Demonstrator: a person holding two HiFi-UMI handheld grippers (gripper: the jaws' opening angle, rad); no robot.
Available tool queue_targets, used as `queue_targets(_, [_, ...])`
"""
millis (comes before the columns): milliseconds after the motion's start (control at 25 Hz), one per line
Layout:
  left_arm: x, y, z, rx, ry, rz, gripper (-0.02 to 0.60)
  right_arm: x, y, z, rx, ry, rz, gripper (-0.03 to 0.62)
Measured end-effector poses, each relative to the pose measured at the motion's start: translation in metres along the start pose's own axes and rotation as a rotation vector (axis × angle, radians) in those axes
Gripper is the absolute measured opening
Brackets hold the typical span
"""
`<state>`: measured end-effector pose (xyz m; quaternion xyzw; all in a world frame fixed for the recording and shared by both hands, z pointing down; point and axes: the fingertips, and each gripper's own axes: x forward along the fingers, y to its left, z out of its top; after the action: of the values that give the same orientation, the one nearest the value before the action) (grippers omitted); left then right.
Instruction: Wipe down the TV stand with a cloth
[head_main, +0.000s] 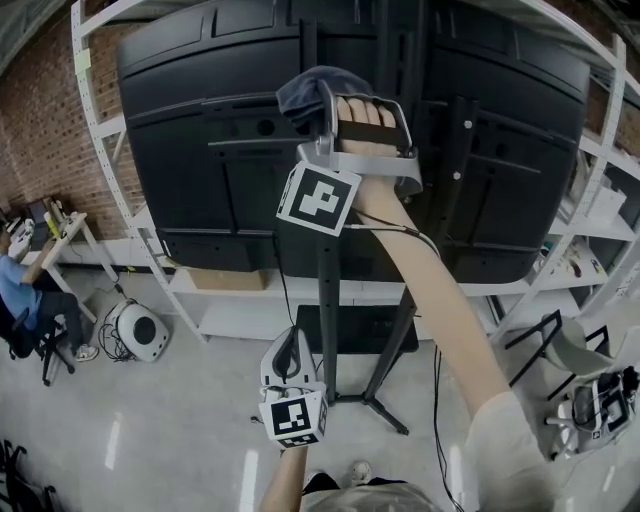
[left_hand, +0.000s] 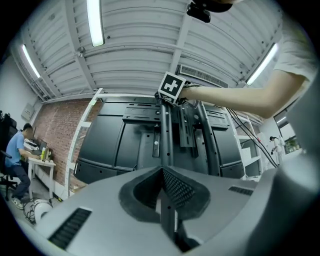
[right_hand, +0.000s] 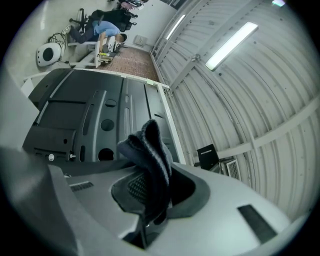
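Cloth (head_main: 305, 88), dark blue, bunched and clamped in right gripper (head_main: 322, 112), held high at the back of TV (head_main: 180, 150), near the top of stand (head_main: 327, 290). Whether touching the black post or just short of it, not clear from any view. Along the right jaws: both pads pressed onto the folds, a thick wad standing out past the tips. Left gripper (head_main: 287, 345) low over floor (head_main: 180, 430), near the stand's foot, well apart from the work. Jaws together, nothing between them, pointed up at the posts.

Soft, light and limp by the look, so no weight to fight and nothing to break. Likely to snag on brackets and screw heads, and to creep out of the jaws under hard rubbing. Best held by the bunched middle, with enough left proud to meet the metal before the jaws do. Stand stiff and narrow. Probably best wiped in long strokes down each post with light pressure, since a tall frame may rock.
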<state>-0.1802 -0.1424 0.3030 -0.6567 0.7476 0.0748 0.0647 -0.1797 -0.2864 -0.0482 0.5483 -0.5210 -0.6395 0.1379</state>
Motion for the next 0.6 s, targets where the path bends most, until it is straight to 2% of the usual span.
queue_targets(200, [0.012,0.010,0.007,-0.005,-0.016,-0.112,0.015,0.001,0.006,0.003,-0.021,0.033,0.015,0.058])
queue_targets(320, [0.011,0.023,0.009,0.005,-0.005,-0.177,0.015,0.000,0.010,-0.005,-0.099,0.108,-0.003,0.058])
queue_targets(400, [0.012,0.035,0.008,0.002,0.003,-0.202,0.015,-0.002,0.011,-0.011,-0.134,0.151,-0.011,0.058])
queue_targets(600, [0.013,0.047,0.009,-0.017,0.005,-0.235,0.015,-0.010,0.018,-0.013,-0.143,0.187,0.006,0.057])
